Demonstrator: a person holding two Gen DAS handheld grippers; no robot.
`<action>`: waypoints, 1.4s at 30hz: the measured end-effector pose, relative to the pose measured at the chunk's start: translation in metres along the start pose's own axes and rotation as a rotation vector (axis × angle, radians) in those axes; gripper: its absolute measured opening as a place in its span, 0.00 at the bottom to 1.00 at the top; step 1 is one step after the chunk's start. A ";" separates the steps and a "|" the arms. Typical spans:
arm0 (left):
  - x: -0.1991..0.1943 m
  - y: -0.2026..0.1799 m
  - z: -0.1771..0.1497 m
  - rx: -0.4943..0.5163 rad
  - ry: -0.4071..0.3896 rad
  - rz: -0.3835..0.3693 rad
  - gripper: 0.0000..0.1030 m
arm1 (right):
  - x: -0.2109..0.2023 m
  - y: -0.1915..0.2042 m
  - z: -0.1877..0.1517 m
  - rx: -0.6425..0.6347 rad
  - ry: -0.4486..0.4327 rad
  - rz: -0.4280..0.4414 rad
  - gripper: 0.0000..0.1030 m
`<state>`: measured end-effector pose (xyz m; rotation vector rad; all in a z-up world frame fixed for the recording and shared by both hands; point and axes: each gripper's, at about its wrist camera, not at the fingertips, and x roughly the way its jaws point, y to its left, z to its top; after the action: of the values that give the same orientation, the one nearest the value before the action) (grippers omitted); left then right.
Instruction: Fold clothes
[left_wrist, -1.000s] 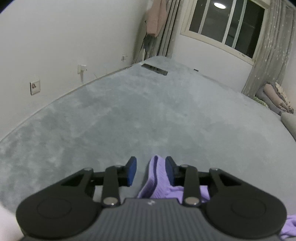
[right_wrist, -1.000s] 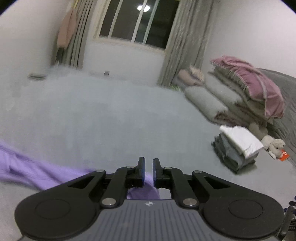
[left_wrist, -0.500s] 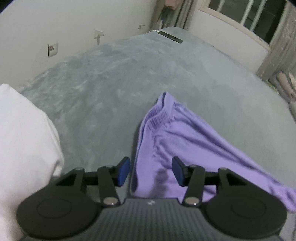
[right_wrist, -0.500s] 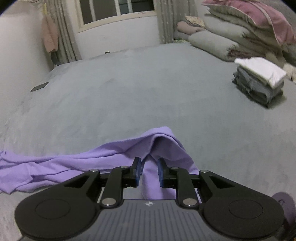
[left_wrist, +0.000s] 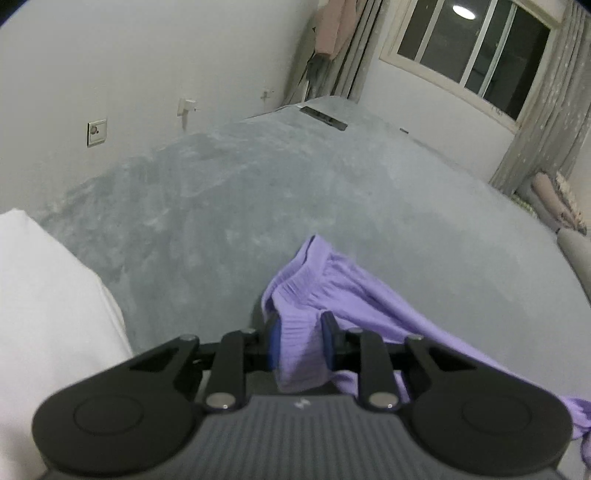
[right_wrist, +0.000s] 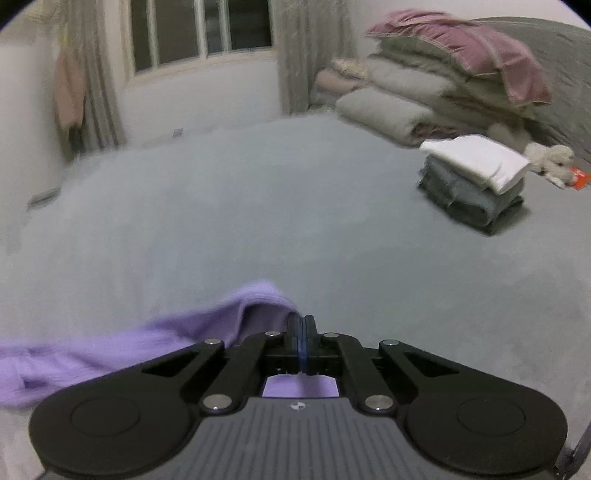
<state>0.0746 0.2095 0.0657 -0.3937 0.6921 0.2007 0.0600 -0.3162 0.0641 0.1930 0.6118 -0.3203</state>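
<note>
A purple garment (left_wrist: 332, 295) lies on a wide grey blanket-covered surface (left_wrist: 258, 192), its ribbed waistband end bunched between the blue pads of the left gripper (left_wrist: 301, 341), whose jaws have just been closing and now pinch a fold of the cloth. The right gripper (right_wrist: 302, 332) has also just closed; its pads meet with almost no gap at the edge of the same garment (right_wrist: 184, 332), and a patch of purple shows beneath its body, though whether any cloth is caught in the pads cannot be told. In the left wrist view the garment's long axis runs from the waistband, which rises ahead of the claw and points toward the far wall, down and out to the lower right. In the right wrist view it trails away to the left, humped just ahead of the fingertips. Open grey surface stretches ahead of both grippers. A white pillow-like mass (left_wrist: 48, 332) sits close on the left; a white wall (left_wrist: 129, 74) bounds that side. Farther right, a folded stack (right_wrist: 474, 184) of grey clothes topped with white rests well apart from the garment, with piled bedding (right_wrist: 424, 85) behind it near the curtained window (right_wrist: 203, 33).
</note>
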 end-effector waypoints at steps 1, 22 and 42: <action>-0.001 0.001 0.001 -0.014 0.002 -0.007 0.19 | 0.001 -0.005 0.001 0.045 0.013 0.029 0.04; -0.014 0.021 0.016 -0.110 -0.072 -0.056 0.19 | 0.039 -0.020 0.009 0.311 0.037 0.247 0.18; -0.013 0.024 0.017 -0.124 -0.072 -0.063 0.19 | 0.048 -0.003 0.007 0.288 0.087 0.280 0.20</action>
<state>0.0671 0.2378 0.0792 -0.5234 0.5975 0.1975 0.0999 -0.3328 0.0414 0.5661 0.6139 -0.1275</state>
